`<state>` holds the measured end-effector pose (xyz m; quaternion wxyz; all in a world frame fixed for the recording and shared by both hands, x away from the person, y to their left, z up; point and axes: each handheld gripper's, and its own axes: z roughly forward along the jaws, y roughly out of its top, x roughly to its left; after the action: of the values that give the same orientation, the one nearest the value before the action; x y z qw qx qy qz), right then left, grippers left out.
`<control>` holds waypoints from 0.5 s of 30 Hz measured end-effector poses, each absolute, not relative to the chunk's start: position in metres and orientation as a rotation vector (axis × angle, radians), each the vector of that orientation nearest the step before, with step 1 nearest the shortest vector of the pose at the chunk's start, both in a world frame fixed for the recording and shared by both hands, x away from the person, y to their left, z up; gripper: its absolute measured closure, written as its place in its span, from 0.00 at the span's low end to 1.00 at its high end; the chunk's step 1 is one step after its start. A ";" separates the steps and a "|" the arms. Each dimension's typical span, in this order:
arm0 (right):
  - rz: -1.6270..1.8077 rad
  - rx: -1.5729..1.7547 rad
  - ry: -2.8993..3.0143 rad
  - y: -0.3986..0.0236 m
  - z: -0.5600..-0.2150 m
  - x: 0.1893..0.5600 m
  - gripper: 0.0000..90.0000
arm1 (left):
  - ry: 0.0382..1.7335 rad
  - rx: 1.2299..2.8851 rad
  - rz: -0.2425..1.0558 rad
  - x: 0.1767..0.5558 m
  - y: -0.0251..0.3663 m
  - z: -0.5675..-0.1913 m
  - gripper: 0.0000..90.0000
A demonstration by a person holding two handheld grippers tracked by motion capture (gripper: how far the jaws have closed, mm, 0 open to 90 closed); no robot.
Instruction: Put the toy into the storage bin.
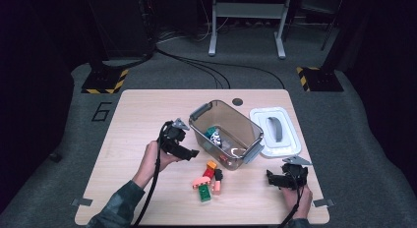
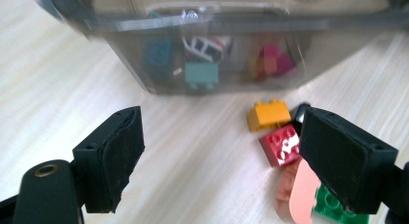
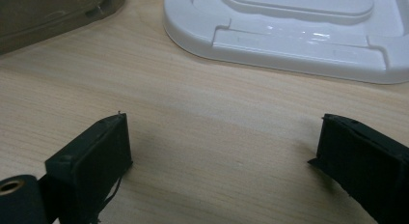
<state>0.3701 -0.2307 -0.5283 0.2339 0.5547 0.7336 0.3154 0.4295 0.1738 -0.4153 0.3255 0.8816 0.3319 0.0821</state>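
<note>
the left gripper (image 1: 189, 153), jaws wide and empty, sits at nine o'clock of the clear bin (image 1: 226, 134), with the loose bricks (image 1: 209, 180) at six o'clock of that bin. the right gripper (image 1: 275, 179), also wide and empty, rests at six o'clock of the white lid (image 1: 275, 132). reaching in, a jaw could probably knock the orange brick (image 2: 268, 115) or nudge the bin.

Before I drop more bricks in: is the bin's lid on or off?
Off. The white lid lies flat on the table beside the open-topped bin.
</note>
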 end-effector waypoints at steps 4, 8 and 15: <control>0.865 1.522 2.015 -0.231 -0.528 0.370 0.04 | 0.844 2.352 0.182 0.420 0.166 -0.437 0.17; 0.864 1.523 2.015 -0.231 -0.528 0.370 0.04 | 0.801 2.376 0.136 0.408 0.155 -0.454 0.19; 0.863 1.522 2.015 -0.230 -0.528 0.370 0.04 | 0.720 2.432 0.078 0.395 0.139 -0.473 0.33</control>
<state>0.3701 -0.2305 -0.5283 0.2341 0.5545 0.7341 0.3144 0.3952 0.1395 -0.4733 0.2973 0.9151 0.2709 0.0294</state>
